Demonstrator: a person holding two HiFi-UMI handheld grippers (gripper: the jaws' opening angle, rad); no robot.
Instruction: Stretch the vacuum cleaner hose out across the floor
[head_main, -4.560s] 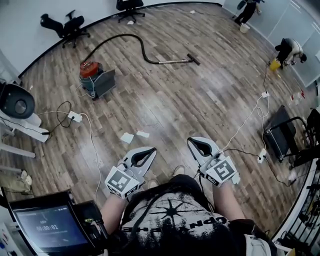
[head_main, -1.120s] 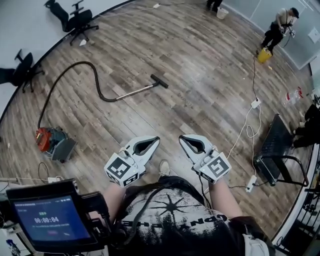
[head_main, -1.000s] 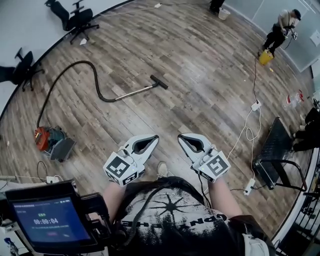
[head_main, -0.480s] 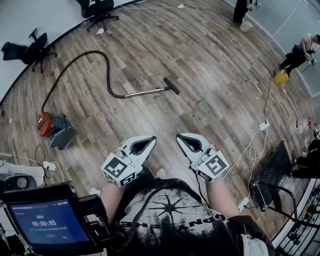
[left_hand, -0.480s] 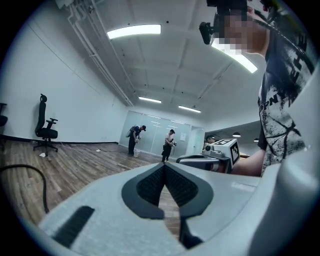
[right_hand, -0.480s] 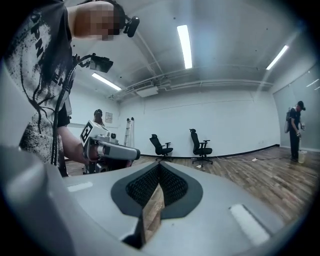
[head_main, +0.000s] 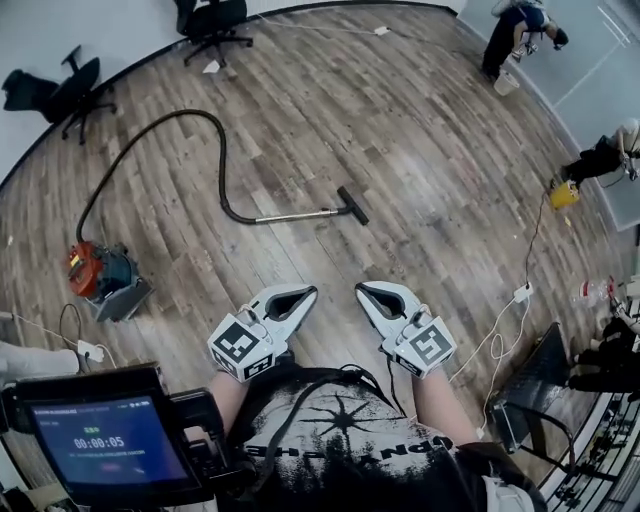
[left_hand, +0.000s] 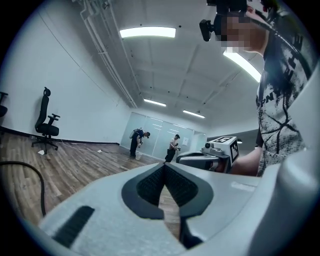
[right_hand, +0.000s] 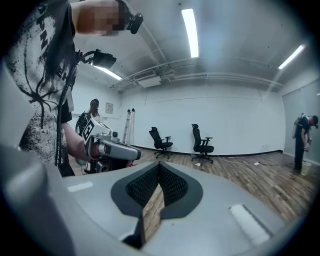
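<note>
The left gripper (head_main: 306, 291) and the right gripper (head_main: 363, 290) are held side by side above the wooden floor (head_main: 430, 150), not touching, each with fingers clenched on nothing. The vacuum cleaner hose (head_main: 221, 160) lies ahead, curved from the red canister (head_main: 100, 278) at the left to the wand (head_main: 300, 214) and floor nozzle (head_main: 352, 205). Bare boards are left between nozzle and grippers. Office chairs (head_main: 212, 18) stand at the far wall and a power strip (head_main: 521, 292) lies at the right, both well apart from the hose.
</note>
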